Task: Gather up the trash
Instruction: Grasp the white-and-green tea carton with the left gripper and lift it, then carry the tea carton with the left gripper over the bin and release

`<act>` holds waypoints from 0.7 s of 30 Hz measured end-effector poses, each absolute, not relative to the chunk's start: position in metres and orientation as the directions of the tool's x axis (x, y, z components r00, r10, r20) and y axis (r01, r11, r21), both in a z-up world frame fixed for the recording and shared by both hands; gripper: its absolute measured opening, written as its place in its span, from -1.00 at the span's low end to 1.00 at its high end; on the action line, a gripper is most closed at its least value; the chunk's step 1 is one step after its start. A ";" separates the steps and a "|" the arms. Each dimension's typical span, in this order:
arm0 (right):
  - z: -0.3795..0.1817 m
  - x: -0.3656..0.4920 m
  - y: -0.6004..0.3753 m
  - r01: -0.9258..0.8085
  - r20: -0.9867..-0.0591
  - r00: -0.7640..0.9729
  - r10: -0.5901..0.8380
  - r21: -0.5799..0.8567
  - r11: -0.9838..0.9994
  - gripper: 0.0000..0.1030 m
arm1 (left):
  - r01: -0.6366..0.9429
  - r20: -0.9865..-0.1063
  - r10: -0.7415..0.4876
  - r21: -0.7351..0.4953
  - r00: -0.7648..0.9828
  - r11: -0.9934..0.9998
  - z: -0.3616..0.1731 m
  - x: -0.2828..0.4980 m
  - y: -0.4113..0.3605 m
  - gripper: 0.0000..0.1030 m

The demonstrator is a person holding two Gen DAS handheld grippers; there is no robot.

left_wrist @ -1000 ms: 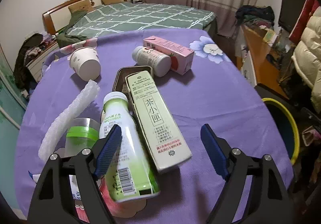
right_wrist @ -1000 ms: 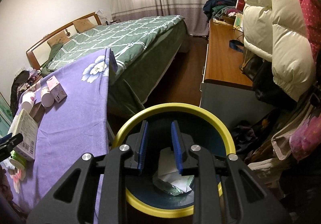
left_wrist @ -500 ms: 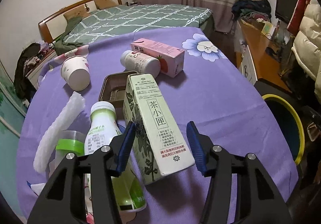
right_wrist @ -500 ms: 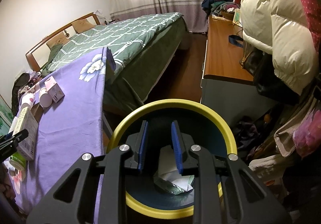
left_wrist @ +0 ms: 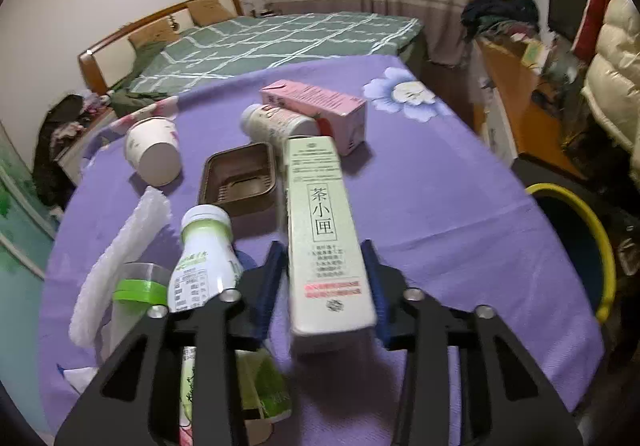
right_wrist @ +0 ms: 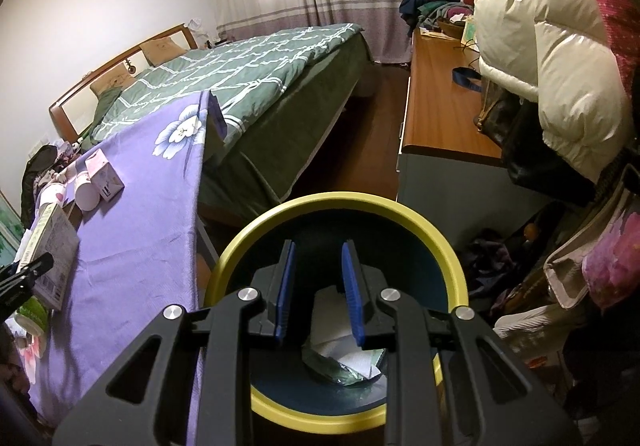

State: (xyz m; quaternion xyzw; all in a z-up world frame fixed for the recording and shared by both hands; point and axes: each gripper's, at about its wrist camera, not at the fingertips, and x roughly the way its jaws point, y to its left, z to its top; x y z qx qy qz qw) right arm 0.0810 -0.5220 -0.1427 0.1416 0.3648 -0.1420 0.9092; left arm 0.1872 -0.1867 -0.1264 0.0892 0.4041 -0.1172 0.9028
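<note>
My left gripper is shut on the near end of a pale green tea carton, its blue pads pressing both long sides. The carton points away from me over the purple tablecloth; its near end looks raised and blurred. In the right wrist view the same carton shows at the far left. My right gripper hangs over the yellow-rimmed bin, jaws a little apart with nothing between them. Crumpled paper and a wrapper lie in the bin.
On the cloth lie a green-and-white bottle, a brown tray, a tipped paper cup, a white bottle, a pink carton and foam wrap. The bin's rim stands off the table's right edge.
The left jaws have closed from wide apart onto the tea carton, which has shifted to the middle between them. The right gripper has stayed over the bin.
</note>
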 end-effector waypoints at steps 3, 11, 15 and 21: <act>-0.142 0.079 -0.523 0.359 -0.702 0.695 -0.153 0.156 0.920 -0.56 | 0.335 -0.756 -0.214 0.007 0.618 0.942 -0.121 0.183 -0.188 -0.42; -0.139 0.074 -0.526 0.364 -0.696 0.700 -0.159 0.158 0.918 -0.56 | 0.468 -0.735 -0.346 -0.045 0.582 0.883 -0.101 0.156 -0.216 -0.42; -0.132 0.063 -0.531 0.379 -0.684 0.707 -0.179 0.153 0.913 -0.56 | 0.535 -0.724 -0.404 -0.057 0.560 0.843 -0.090 0.143 -0.240 -0.42; -0.125 0.038 -0.547 0.424 -0.672 0.704 -0.231 0.136 0.896 -0.56 | 0.621 -0.711 -0.478 -0.073 0.517 0.780 -0.078 0.134 -0.284 -0.42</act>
